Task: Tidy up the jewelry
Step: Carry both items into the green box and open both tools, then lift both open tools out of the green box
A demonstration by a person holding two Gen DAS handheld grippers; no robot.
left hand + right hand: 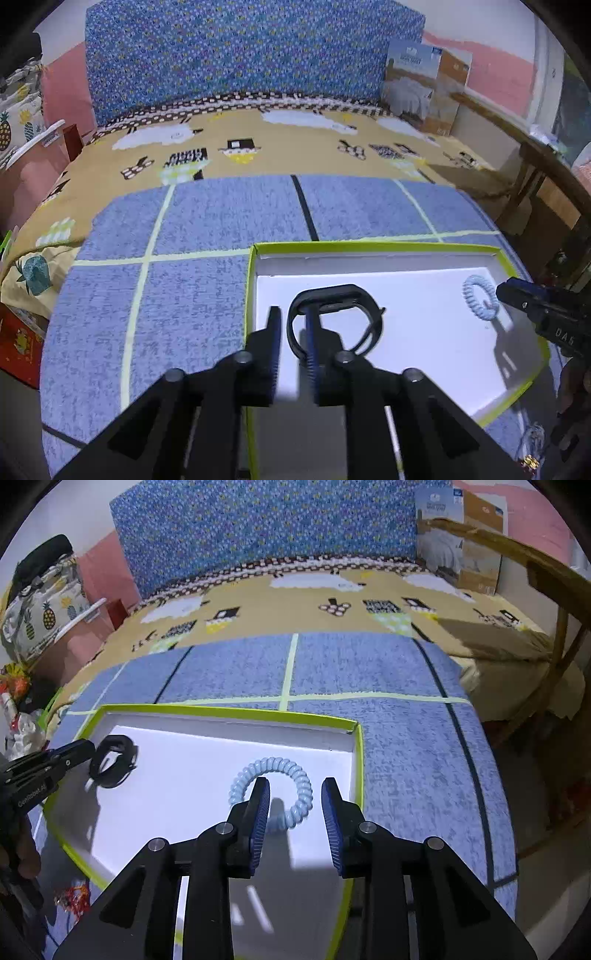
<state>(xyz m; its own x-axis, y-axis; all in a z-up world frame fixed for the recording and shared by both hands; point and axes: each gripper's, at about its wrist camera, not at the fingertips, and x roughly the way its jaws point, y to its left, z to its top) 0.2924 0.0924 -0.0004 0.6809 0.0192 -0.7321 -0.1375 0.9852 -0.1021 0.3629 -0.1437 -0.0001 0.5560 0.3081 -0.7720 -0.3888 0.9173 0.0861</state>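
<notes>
With both claws parted over the green-rimmed tray (229,713), the left claw's (293,328) finger threaded the black wristband (334,319) and the right claw (295,794) straddled the blue coil bracelet (271,788), so either could snag on withdrawal.

Wristband (334,317) left, coil bracelet (271,788) right, in tray (229,714).

The left hand-held gripper (294,325) stands parted over a black wristband (334,317) in the green-rimmed tray (373,248).
</notes>
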